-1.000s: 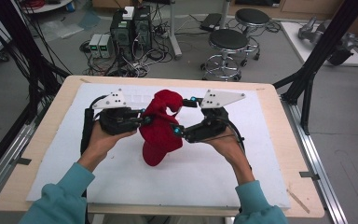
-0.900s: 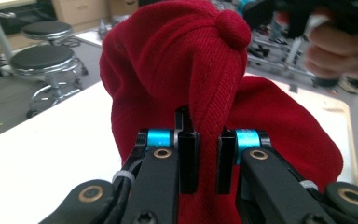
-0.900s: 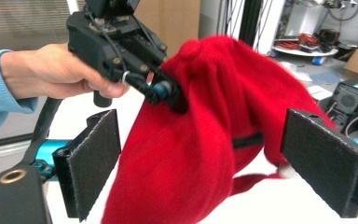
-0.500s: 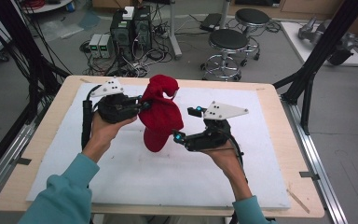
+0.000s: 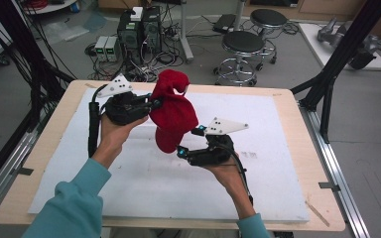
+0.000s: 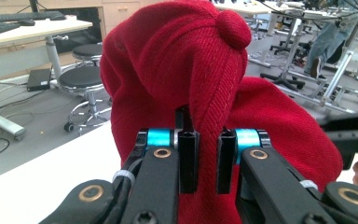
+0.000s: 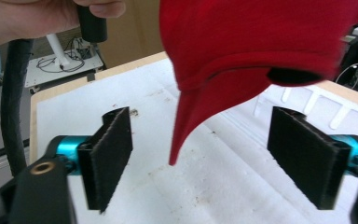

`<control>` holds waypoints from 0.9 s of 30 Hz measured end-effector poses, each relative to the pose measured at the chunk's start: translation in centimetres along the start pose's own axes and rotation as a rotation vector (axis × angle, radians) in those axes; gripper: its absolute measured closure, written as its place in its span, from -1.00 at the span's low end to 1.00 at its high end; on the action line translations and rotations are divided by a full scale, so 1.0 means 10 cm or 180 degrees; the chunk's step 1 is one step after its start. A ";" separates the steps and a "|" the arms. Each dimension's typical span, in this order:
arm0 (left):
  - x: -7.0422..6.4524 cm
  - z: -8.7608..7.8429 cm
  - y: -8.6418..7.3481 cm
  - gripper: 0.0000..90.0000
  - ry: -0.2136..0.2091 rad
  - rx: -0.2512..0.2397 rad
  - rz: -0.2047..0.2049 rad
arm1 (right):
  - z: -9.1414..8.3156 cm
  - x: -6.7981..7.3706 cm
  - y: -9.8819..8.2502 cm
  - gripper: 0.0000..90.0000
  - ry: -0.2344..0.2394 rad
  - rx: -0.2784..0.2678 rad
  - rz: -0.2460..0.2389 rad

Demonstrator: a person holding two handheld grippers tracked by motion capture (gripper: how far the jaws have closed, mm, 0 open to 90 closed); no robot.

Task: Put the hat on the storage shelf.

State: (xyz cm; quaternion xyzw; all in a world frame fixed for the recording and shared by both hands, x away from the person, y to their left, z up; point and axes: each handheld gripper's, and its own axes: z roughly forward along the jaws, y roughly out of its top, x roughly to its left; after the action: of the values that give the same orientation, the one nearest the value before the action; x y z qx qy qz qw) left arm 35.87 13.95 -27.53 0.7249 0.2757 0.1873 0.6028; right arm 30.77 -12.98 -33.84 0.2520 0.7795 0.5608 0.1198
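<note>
The left gripper [image 6: 207,161] has its two black, ribbed jaws pinched tight on a fold of the red knitted cap [image 6: 191,70], the twill-like weave of the wool bunching between the pads. Turquoise metal collars and black link arms with brass-ringed pivots sit just behind them. The cap rises soft and rounded above the jaws, topped by a small cloth-covered button, with a second bulge of fabric sagging off to one side.

The right gripper [image 7: 209,163] stands with its jaws wide apart, and they have just been closing a little; their flat pads look rough and foam-like with frayed edges. The cap's stiff, pointed brim hangs down into the gap between them, touching neither pad.

In the high view the cap [image 5: 176,116] hangs in the air above the white padded mat [image 5: 278,129], held at its side by the left gripper [image 5: 151,105], while the right gripper [image 5: 181,151] sits just under its lower edge. The mat lies on a pale wooden table [image 5: 307,168]. Both hands wear teal sleeves
</note>
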 end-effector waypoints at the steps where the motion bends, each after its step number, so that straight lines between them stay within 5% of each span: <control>1: 0.00 0.01 0.00 0.87 0.0000 -0.0013 -0.0014 | 0.02 0.00 0.00 -0.44 0.0004 0.0001 -0.0006; 10: -0.04 0.03 0.01 0.86 -0.0034 -0.0081 -0.0045 | 0.10 0.03 -0.01 0.23 -0.0133 0.0049 -0.0011; 14: -0.05 0.03 0.02 0.86 -0.0068 -0.0108 -0.0015 | 0.11 0.02 -0.01 0.42 -0.0149 0.0087 0.0164; 19: -0.06 0.03 0.02 0.86 -0.0063 -0.0108 -0.0013 | 0.12 0.04 -0.01 0.77 -0.0109 0.0091 0.0177; 27: -0.04 0.03 0.00 0.84 -0.0127 -0.0095 -0.0005 | 0.14 0.04 -0.01 0.89 -0.0026 0.0108 0.0220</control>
State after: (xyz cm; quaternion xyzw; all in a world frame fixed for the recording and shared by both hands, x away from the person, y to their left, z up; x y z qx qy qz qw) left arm 35.71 13.46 -27.52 0.7192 0.2613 0.1764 0.6191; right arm 31.06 -11.67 -34.34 0.2831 0.7793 0.5503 0.0993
